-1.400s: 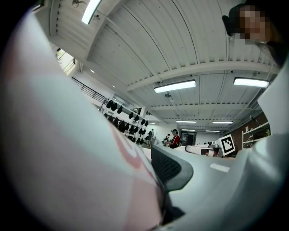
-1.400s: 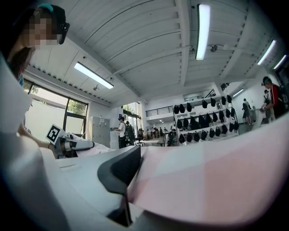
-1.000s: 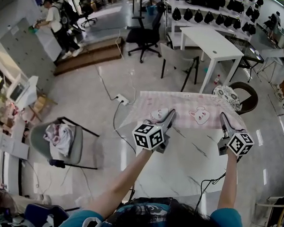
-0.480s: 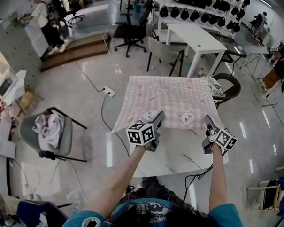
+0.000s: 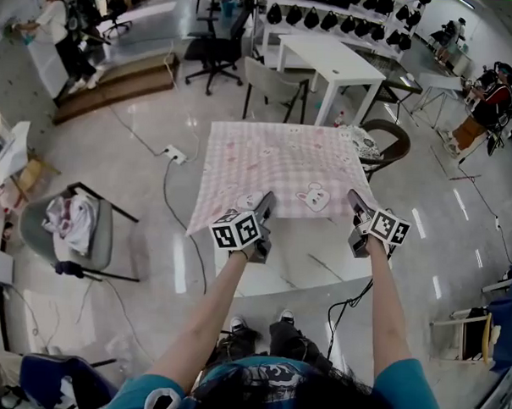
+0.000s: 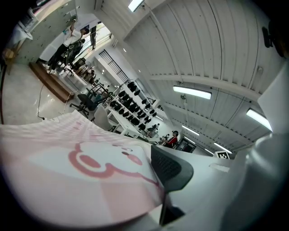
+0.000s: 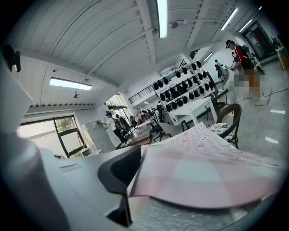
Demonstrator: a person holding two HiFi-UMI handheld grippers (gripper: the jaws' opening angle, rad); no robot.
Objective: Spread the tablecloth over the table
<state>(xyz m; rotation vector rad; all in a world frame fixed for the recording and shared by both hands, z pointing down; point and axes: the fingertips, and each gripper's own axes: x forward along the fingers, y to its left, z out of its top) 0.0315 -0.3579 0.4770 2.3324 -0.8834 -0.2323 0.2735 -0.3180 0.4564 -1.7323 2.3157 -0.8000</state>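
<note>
A pink checked tablecloth [image 5: 279, 162] with bunny prints covers the far part of the white marble table [image 5: 313, 261]; its far and left edges hang over. My left gripper [image 5: 263, 201] is shut on the cloth's near edge at the left, and my right gripper [image 5: 355, 199] is shut on the same edge at the right. In the left gripper view the cloth [image 6: 76, 171] lies tight against the dark pad [image 6: 170, 168]. The right gripper view shows the cloth [image 7: 207, 176] running out flat from its pad [image 7: 118, 173]. The near strip of table is bare.
A round chair with a patterned cushion [image 5: 384, 147] stands at the table's far right corner. A grey chair with clothes [image 5: 75, 225] is at left. A power strip and cable [image 5: 175, 156] lie on the floor. A white table [image 5: 330, 63] and people are farther back.
Both grippers have drawn the cloth's near edge toward me and lower. The cloth went from a strip at the far end to covering most of the table.
</note>
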